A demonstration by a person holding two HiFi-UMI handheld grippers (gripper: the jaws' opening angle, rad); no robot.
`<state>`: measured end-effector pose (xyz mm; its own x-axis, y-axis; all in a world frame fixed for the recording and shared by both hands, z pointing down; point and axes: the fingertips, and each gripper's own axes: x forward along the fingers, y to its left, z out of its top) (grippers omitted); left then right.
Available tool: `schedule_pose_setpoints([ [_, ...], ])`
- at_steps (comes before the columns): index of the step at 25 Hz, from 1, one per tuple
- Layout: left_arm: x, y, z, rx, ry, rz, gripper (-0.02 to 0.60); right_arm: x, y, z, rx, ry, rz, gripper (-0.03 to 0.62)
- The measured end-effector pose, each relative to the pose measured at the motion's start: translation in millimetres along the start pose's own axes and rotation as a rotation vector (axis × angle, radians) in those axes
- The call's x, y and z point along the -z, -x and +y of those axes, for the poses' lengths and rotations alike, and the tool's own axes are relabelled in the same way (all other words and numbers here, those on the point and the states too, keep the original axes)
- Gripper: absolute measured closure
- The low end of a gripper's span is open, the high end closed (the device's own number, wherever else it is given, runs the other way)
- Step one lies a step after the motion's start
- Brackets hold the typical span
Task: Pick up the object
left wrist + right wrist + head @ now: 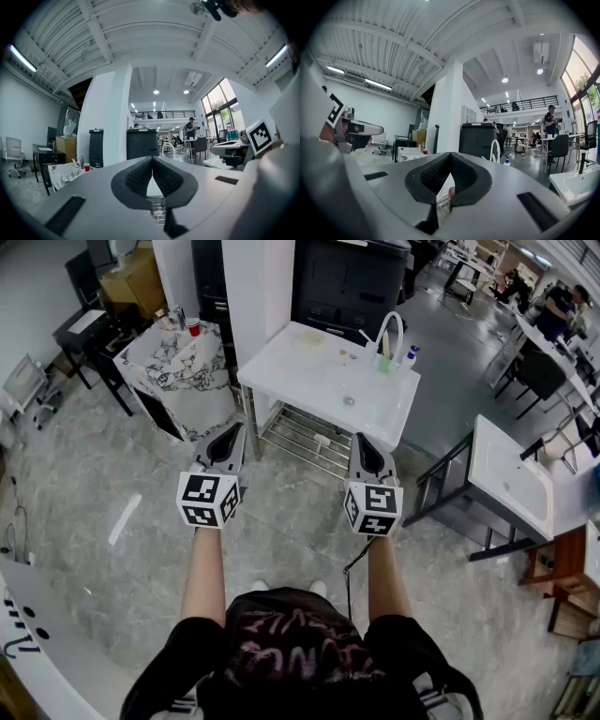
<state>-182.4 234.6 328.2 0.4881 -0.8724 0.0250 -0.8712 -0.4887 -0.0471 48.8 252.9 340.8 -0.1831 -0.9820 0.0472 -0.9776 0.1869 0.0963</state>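
My head camera looks steeply down on left gripper [231, 430] and right gripper [363, 440]; their cameras face level, 12 o'clock, sharing the nearby sink table [309, 371].

The sink desk [281, 367] stands ahead of both tools: the left tool [231, 435] is before its left corner, the right tool [364, 444] before its front edge. A faucet [389, 332] and a bottle [411, 356] sit at its rear right. A wire shelf [300, 435] lies beneath it and a cabinet [347, 282] stands behind. To the left, a smaller desk [187, 381] carries a cup [194, 328]. A second sink desk [511, 474] stands to the right.
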Motion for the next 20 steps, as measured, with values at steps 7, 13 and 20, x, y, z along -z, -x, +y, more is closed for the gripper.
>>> schedule_pose_setpoints([
  [7, 0, 2, 5, 0.001, -0.019, 0.011, 0.565, -1, 1, -3, 0.005, 0.028, 0.008, 0.58],
  [13, 4, 3, 11, -0.002, -0.009, 0.017, 0.565, 1, 1, -2, 0.024, 0.025, 0.001, 0.58],
  [20, 15, 8, 16, 0.006, 0.006, 0.031, 0.565, 5, 4, 0, 0.036, 0.006, -0.018, 0.58],
])
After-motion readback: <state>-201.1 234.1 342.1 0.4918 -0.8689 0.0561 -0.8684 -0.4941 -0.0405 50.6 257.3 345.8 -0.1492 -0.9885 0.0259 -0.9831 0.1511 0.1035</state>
